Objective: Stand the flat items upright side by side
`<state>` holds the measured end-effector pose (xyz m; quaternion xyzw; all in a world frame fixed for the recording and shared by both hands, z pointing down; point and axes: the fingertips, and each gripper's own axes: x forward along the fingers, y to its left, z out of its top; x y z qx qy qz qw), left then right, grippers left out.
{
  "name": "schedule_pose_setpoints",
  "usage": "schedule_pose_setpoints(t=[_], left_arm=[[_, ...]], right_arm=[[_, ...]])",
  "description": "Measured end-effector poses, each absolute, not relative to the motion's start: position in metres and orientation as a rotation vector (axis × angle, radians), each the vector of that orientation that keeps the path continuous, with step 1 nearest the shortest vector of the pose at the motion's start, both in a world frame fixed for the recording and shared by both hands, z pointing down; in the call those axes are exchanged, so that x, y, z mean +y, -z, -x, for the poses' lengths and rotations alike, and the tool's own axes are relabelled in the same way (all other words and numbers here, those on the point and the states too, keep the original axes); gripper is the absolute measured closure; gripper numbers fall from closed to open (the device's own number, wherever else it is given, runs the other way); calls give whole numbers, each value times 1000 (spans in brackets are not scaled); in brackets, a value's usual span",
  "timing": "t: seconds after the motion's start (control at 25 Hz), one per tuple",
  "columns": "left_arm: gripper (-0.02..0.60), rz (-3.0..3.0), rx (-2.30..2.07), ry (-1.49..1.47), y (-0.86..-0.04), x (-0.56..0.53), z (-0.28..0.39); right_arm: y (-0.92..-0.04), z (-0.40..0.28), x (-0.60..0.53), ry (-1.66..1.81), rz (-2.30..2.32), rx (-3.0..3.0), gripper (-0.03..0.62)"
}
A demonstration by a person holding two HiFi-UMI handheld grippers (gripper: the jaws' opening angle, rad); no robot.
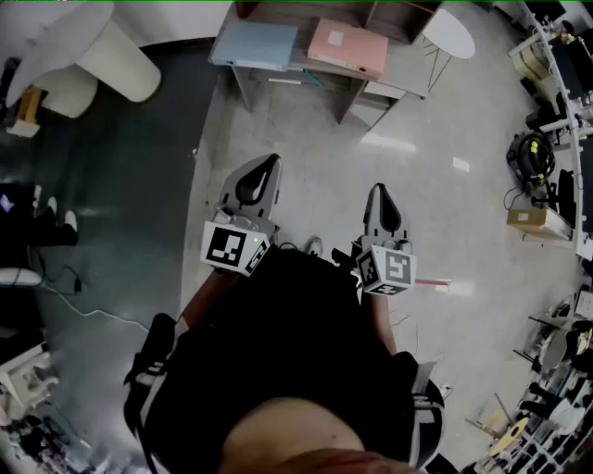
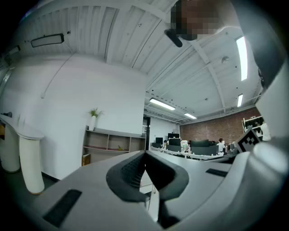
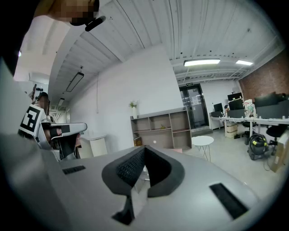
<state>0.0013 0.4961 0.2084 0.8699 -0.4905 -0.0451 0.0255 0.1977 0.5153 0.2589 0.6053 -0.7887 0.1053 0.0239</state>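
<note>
- Blue folder (image 1: 255, 44) lies flat on the left part of the table (image 1: 295, 67)
- Pink folder (image 1: 347, 46) lies flat on the right part of the table, just beside the blue one, with a white label on its top face
- Neither folder stands upright, and neither is touched by a gripper
- Left gripper (image 1: 268, 162) is held over the floor well short of the table, on the person's side; its tip aims toward the table's left end
- In the left gripper view, the left gripper (image 2: 145, 155) has its jaws pressed together with nothing between them
- Right gripper (image 1: 378, 191) is also well short of the table, level with its right end and apart from the left gripper
- In the right gripper view, the right gripper (image 3: 144, 151) is closed tight and empty too
- Wooden shelf (image 1: 371, 9) stands just behind the table against the wall
- A potted plant (image 3: 133, 106) sits on top of the shelf
- A round white stand (image 1: 449, 32) is to the right of the table
</note>
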Motion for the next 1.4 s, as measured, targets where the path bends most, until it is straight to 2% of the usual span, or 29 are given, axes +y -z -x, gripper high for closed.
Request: schedule_pose_setpoints(t=[0.4,0.64,0.68,0.72,0.76,1.0,1.4], left_arm=[[561,-2658,-1521,143,-207,502,-3],[560,-2689,-1584,330,-187,517,17],[528,-2683,-1557,317,-193,515,17],[434,-2668,-1513,289,-203,512,15],[368,-2651,-1470,258,-213,509,13],[362,-2623,-1438,197,-230,508,25],[362,-2603,-1485,156,-244,499,90]], right_arm=[[-249,-201,521,-301,-1899,-2461,570],[-208,-192,535,-133,-1944,-2589,561],[-213,-190,532,-136,-1925,-2578,496],[-223,-187,527,-172,-1888,-2562,389],[-234,-184,521,-218,-1848,-2547,338],[-253,-168,521,-316,-1841,-2486,332],[-262,-124,517,-337,-1912,-2406,333]])
